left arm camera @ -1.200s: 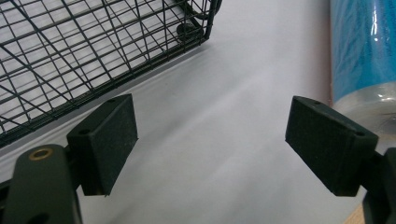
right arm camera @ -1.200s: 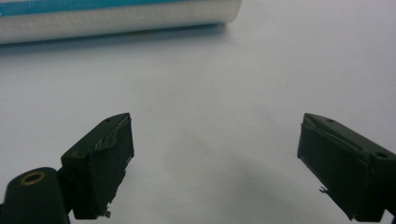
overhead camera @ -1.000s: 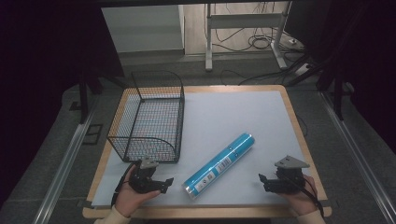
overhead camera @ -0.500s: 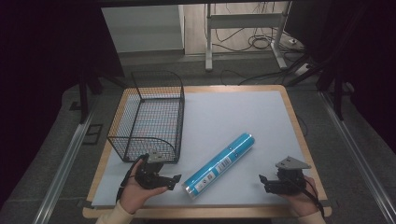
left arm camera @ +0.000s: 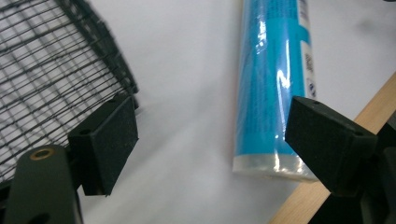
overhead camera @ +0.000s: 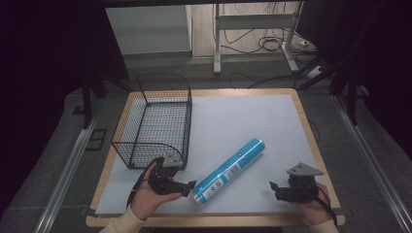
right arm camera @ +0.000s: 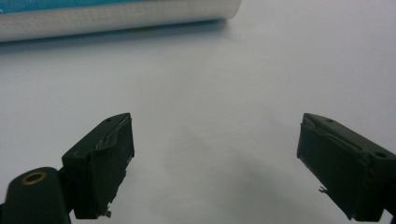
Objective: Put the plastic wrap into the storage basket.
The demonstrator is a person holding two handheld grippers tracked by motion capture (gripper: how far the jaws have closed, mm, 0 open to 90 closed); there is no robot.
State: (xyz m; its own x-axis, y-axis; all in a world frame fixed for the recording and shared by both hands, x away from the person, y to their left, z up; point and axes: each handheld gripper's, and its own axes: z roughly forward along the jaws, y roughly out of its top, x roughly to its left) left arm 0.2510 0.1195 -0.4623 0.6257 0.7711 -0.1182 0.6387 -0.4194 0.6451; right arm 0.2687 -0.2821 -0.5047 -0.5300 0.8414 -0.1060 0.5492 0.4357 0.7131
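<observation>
A long blue tube with a white label (overhead camera: pixel 228 172) lies slantwise on the white tabletop (overhead camera: pixel 243 116), near the front edge. My left gripper (overhead camera: pixel 188 188) hovers just left of the tube's near end, held in a hand. In the left gripper view it (left arm camera: pixel 215 140) stands open; the tube (left arm camera: pixel 273 84) runs away from the right jaw, its clear end partly behind that jaw, nothing pressed. My right gripper (overhead camera: pixel 274 189) rests at the front right, jaws pointing left toward the tube. In its own view it (right arm camera: pixel 215 163) is open over bare tabletop, the tube (right arm camera: pixel 116 16) lying across the top.
A black wire basket (overhead camera: pixel 155 121) stands at the left of the table, just behind the left gripper; its corner (left arm camera: pixel 56 60) is close to the left jaw. The wooden table rim (left arm camera: pixel 373 112) runs by the tube's near end. Floor cables and metal stand legs lie beyond the table.
The left hand has lifted its gripper off the table and shifted it slightly right, toward the tube's near end. The right gripper and the tube have stayed put.
</observation>
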